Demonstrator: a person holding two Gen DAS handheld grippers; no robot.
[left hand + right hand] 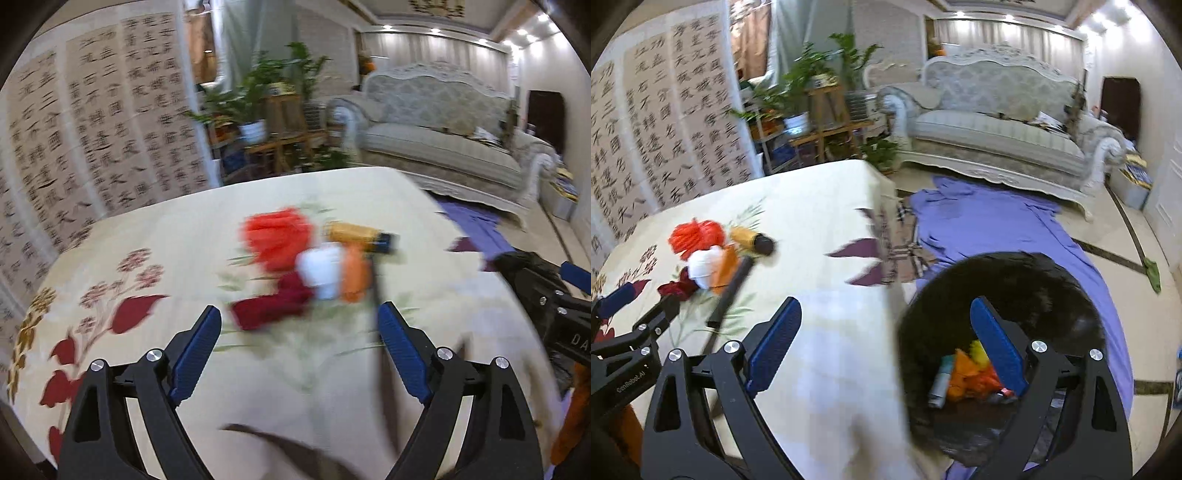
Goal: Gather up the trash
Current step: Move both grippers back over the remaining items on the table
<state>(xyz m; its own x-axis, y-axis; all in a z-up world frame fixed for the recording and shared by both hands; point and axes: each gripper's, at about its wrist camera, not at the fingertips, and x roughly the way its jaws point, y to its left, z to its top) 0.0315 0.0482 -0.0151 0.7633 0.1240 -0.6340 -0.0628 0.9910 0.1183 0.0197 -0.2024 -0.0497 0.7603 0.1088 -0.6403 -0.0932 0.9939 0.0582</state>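
Observation:
A pile of trash lies on the floral tablecloth (184, 240): a red-orange crumpled wrapper (277, 236), a white and orange piece (325, 273), a dark red piece (273, 306), a yellow bottle with a black cap (358, 236) and a thin black stick (733, 288). My left gripper (299, 336) is open and empty, just short of the pile. My right gripper (886, 328) is open and empty over the table's right edge, above a black bin bag (1015, 288) that holds orange, yellow and pale blue trash (964, 373). The pile also shows in the right wrist view (701, 251).
A purple cloth (997, 221) covers the floor to the right of the table. A pale sofa (997, 129) stands behind it. Potted plants on wooden stands (820, 110) and a calligraphy screen (665, 129) are beyond the table's far side.

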